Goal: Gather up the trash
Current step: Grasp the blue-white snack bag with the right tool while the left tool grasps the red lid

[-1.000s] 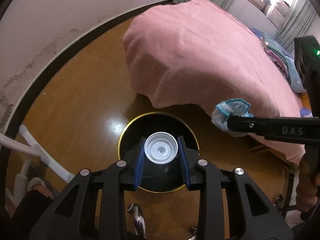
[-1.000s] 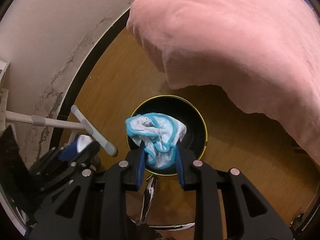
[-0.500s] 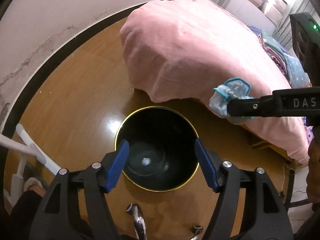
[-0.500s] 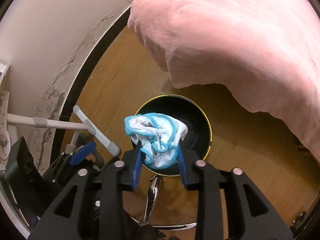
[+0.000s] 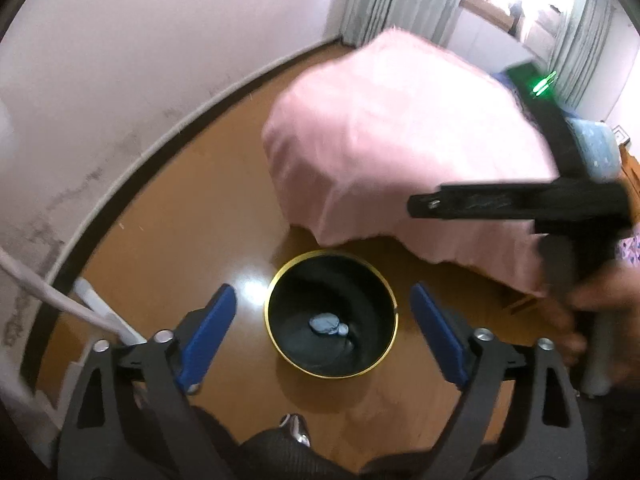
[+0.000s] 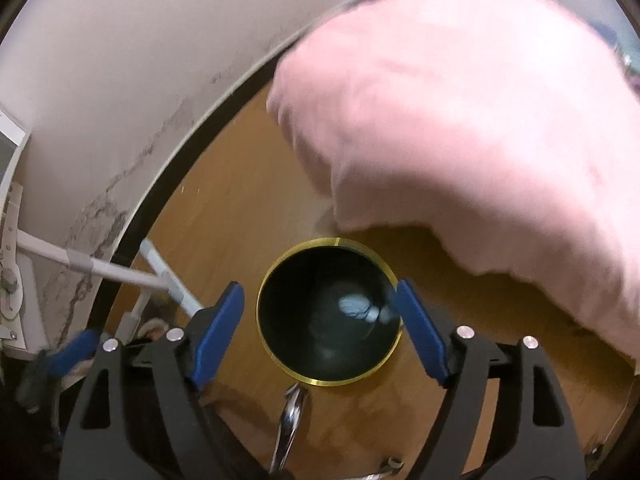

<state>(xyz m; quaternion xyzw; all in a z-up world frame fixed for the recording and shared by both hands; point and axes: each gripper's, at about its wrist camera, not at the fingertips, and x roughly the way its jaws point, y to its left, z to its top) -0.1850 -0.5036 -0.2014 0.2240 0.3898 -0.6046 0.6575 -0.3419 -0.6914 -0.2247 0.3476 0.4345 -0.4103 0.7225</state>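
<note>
A black round bin with a gold rim (image 5: 276,292) (image 6: 264,284) stands on the wooden floor. At its bottom lie a crumpled blue-and-white piece of trash (image 5: 323,323) (image 6: 354,307) and a small white cap (image 5: 343,329) beside it. My left gripper (image 5: 322,334) is open and empty above the bin. My right gripper (image 6: 320,330) is open and empty, also above the bin. The right gripper's black body (image 5: 520,200) shows at the right of the left wrist view.
A bed under a pink cover (image 5: 400,152) (image 6: 480,120) hangs over the floor just behind the bin. A white wall with a dark skirting (image 5: 120,184) runs at left. White tubular legs (image 6: 120,276) stand at left. A chrome chair base (image 6: 290,416) sits below.
The right gripper opened and the blue-and-white trash fell into the bin. The left gripper, which dropped the white cap earlier, stays open and has risen a little.
</note>
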